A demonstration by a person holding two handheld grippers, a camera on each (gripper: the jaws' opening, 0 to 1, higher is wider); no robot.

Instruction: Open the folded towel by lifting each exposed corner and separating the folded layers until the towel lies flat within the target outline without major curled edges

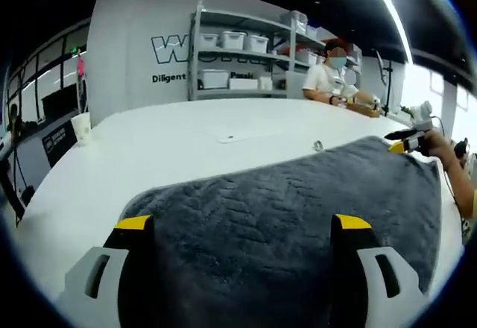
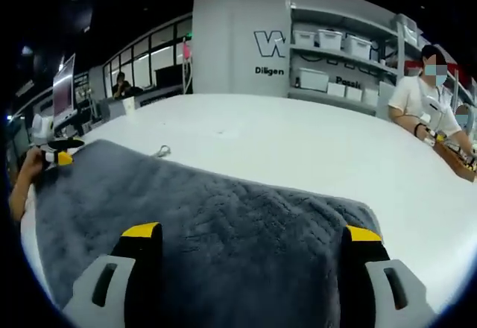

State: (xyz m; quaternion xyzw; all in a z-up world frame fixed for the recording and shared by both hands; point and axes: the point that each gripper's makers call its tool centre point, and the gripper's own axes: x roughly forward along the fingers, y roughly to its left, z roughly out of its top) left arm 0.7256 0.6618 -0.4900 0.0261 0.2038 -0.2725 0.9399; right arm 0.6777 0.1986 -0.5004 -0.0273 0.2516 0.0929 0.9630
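Dark grey towel (image 1: 298,209) with a stitched chevron texture lies spread on a large white table (image 1: 186,149); same towel (image 2: 209,231) in the right gripper view, table (image 2: 298,149) running out beyond it. Left gripper (image 1: 242,227): grey jaws with yellow tips stand wide apart, the towel's near edge lying between them and covering their inner sides; cannot tell whether they grip the cloth. Right gripper (image 2: 252,237): jaws likewise wide apart with towel between them, hold equally unclear. In the left gripper view the right gripper (image 1: 406,143) sits at the towel's far right corner with a hand (image 1: 440,147) behind it; in the right gripper view the left gripper (image 2: 58,155) sits at the towel's far left corner, held by a hand (image 2: 30,171). Towel's far edge has a thick, rounded look, with a soft fold line. A small metallic item (image 1: 318,146) rests on the table just beyond the towel, also visible as (image 2: 162,150); too small to identify. White cup (image 1: 80,127) at the table's far left edge. Room: grey shelving unit (image 1: 246,52) carrying white bins, wall with large partial lettering (image 2: 270,43), ceiling light strip (image 1: 387,7), windows (image 2: 149,63) at left. A person in a white shirt (image 1: 328,82) works at the table's far side, also seen as (image 2: 425,97).
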